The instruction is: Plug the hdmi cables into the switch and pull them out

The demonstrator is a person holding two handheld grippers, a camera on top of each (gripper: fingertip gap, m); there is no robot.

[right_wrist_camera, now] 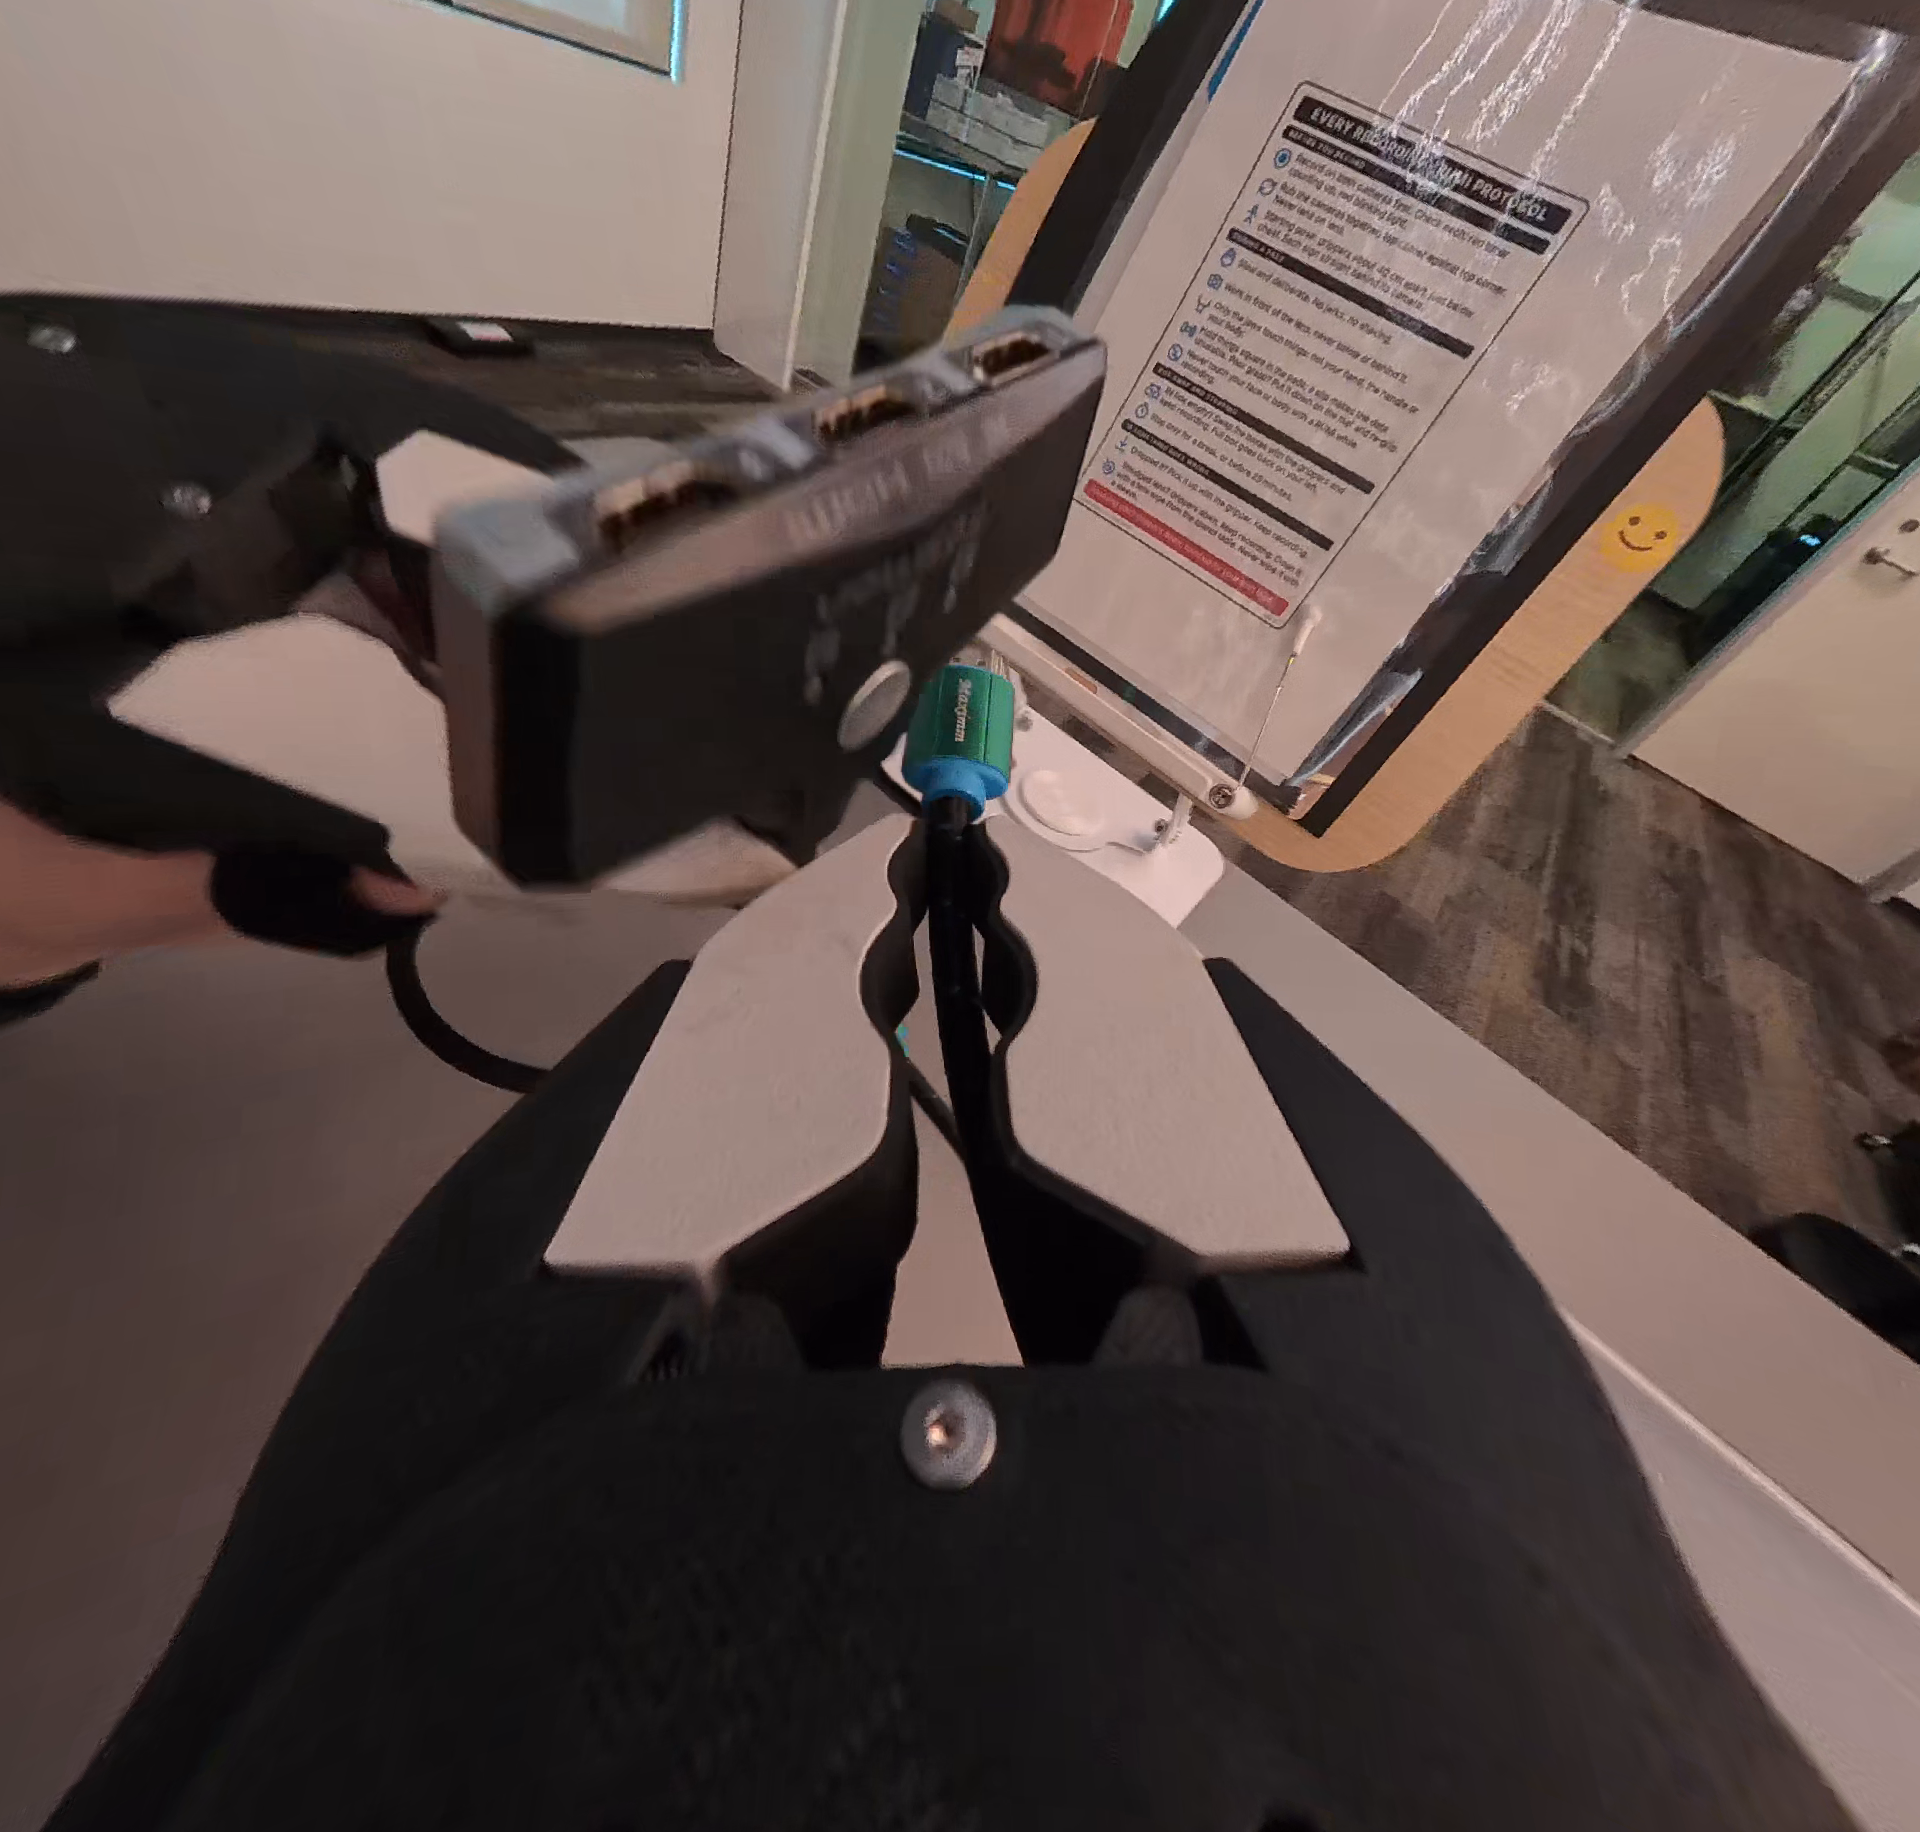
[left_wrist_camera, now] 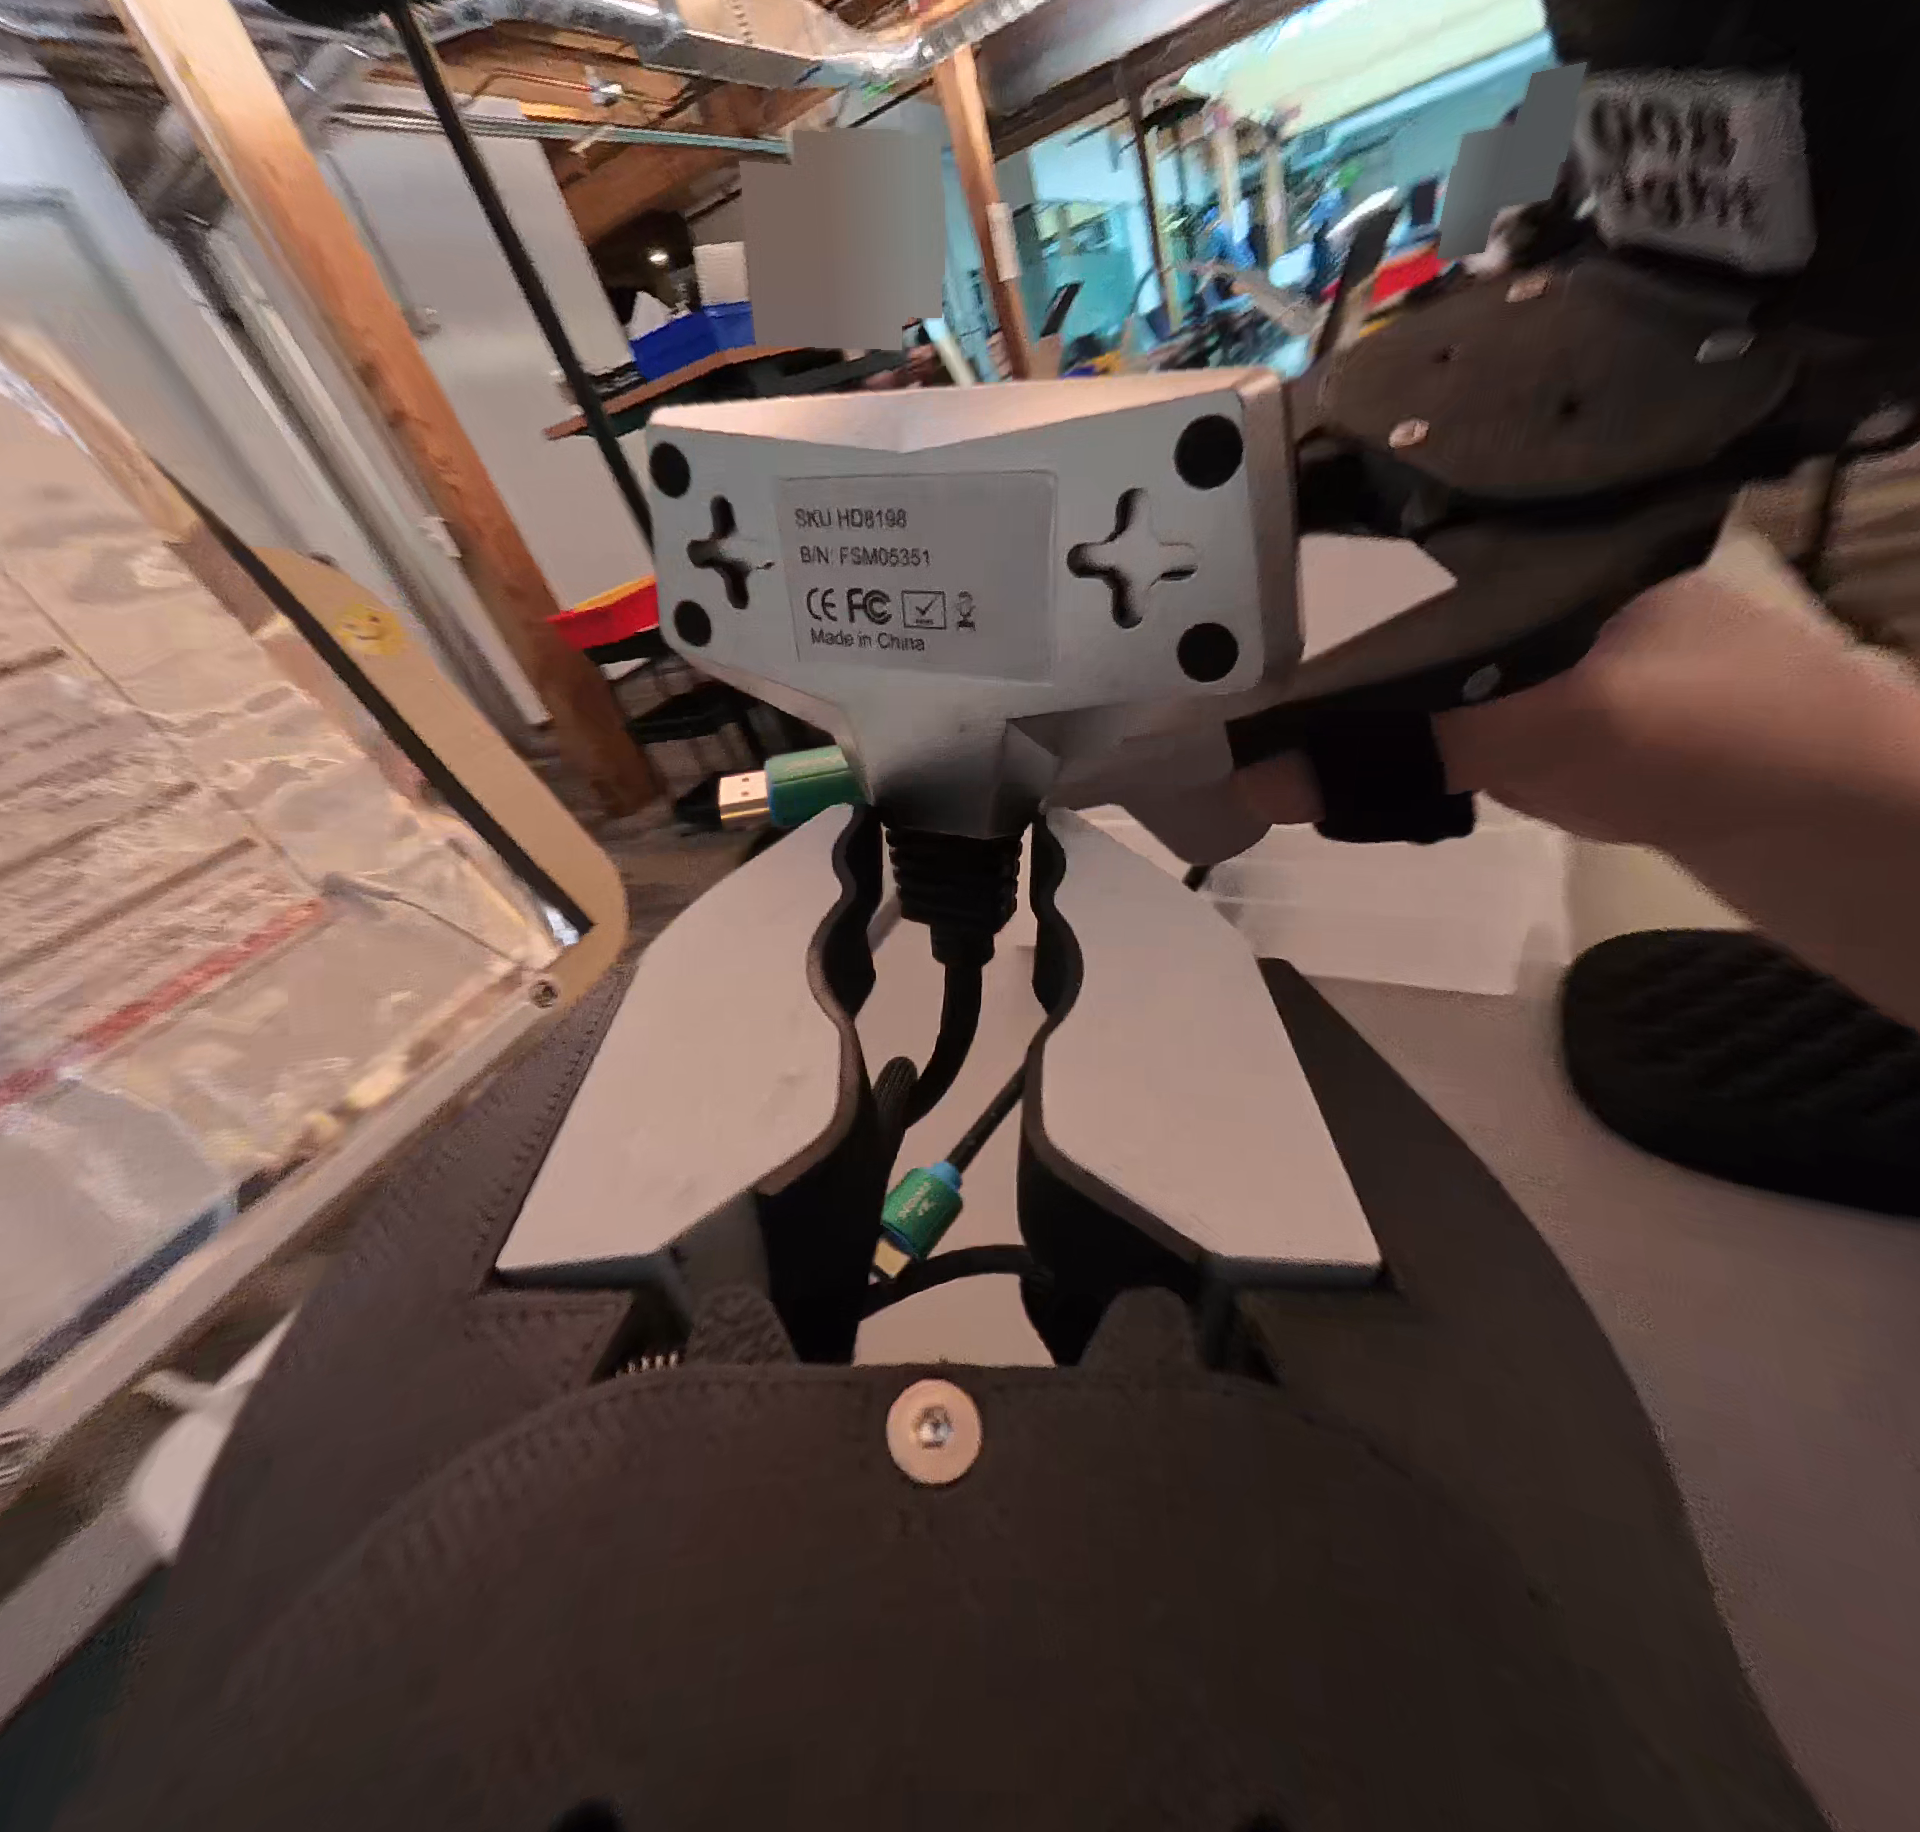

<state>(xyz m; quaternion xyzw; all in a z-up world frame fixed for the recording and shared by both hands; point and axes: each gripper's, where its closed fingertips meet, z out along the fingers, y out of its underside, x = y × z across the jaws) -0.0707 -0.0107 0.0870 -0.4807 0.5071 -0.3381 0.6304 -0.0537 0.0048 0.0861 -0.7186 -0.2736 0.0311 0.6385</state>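
Note:
My left gripper (left_wrist_camera: 951,837) is shut on the black ribbed cable boot under the grey HDMI switch (left_wrist_camera: 935,432) and holds the switch in the air with its labelled underside facing the camera. In the right wrist view the switch (right_wrist_camera: 727,660) shows three empty ports (right_wrist_camera: 862,416) along its top edge. My right gripper (right_wrist_camera: 948,847) is shut on a black HDMI cable just behind its green plug (right_wrist_camera: 956,733), close beside the switch. That plug's gold tip (left_wrist_camera: 743,795) sticks out to the left of the switch. A second green plug (left_wrist_camera: 914,1211) lies on the table below.
A plastic-covered poster board (right_wrist_camera: 1351,359) with a yellow smiley sticker (right_wrist_camera: 1640,535) stands close behind. The white table (right_wrist_camera: 1403,1107) is below, with a black pad (left_wrist_camera: 1745,1065) at the right. A gloved hand (left_wrist_camera: 1683,743) holds the right gripper's body (left_wrist_camera: 1538,494).

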